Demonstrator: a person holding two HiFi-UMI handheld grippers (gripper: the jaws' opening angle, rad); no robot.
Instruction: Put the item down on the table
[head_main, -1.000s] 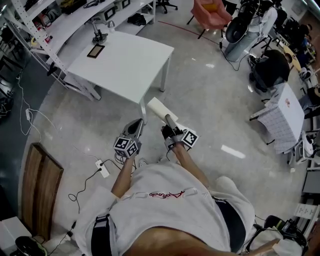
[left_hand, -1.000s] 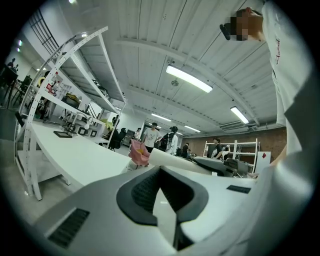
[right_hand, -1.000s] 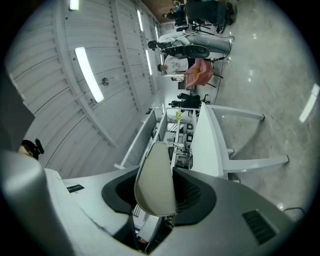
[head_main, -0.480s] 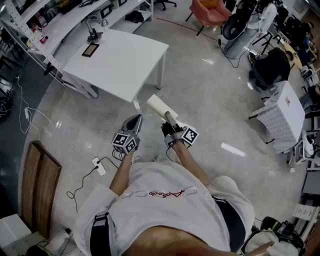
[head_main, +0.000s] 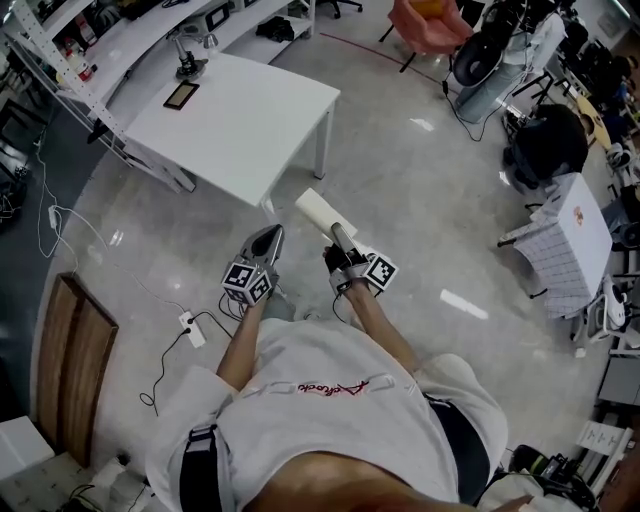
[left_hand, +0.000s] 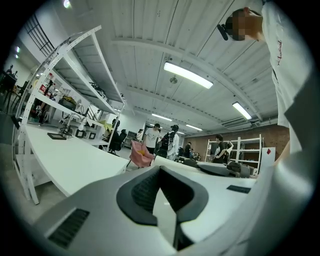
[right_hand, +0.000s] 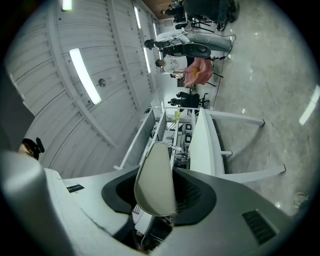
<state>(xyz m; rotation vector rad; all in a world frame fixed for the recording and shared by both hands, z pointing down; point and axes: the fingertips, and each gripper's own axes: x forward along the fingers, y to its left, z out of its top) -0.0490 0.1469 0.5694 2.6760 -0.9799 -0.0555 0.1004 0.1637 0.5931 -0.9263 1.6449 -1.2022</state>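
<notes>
Right gripper (head_main: 341, 244) has its jaws part-closed, clamped on a white roll (head_main: 320, 212). The roll is carried above the floor, jutting toward 11 o'clock, short of the white table (head_main: 240, 120). Left gripper (head_main: 265, 243) sits at its 9 o'clock, jaws together, empty, pointing level.

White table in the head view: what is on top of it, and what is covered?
On the white table, near its far left corner, sit a dark flat device and a small dark stand. Whatever lies beneath the tabletop is covered.
</notes>
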